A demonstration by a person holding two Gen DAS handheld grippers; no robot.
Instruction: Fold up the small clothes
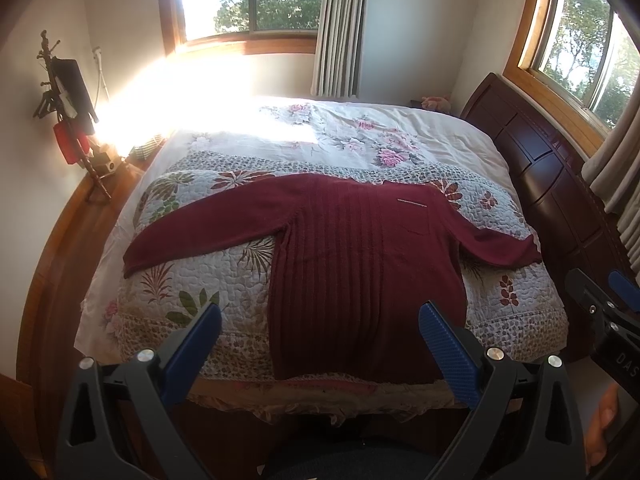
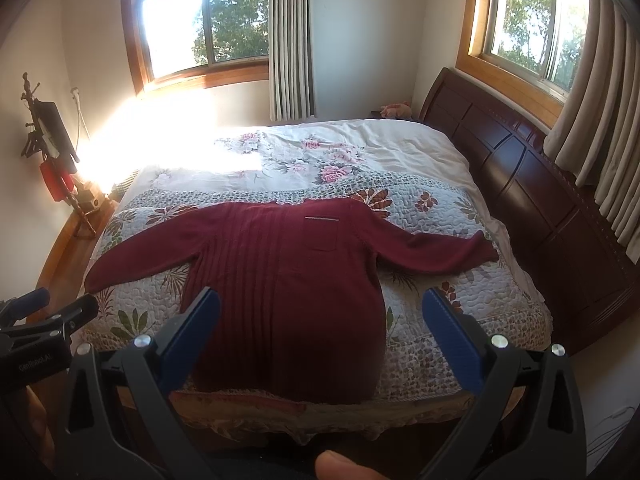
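Note:
A dark red knitted sweater lies flat on the bed, both sleeves spread out to the sides and its hem at the near edge. My left gripper hovers open above the hem, short of the cloth, with nothing between its blue pads. My right gripper is open too, held over the lower body of the sweater, empty. In the left wrist view the right gripper shows at the right edge; in the right wrist view the left gripper shows at the left edge.
The bed carries a floral quilt over a white flowered sheet. A dark wooden headboard runs along the right. A stand with hung items is at the left wall. Windows with curtains lie beyond.

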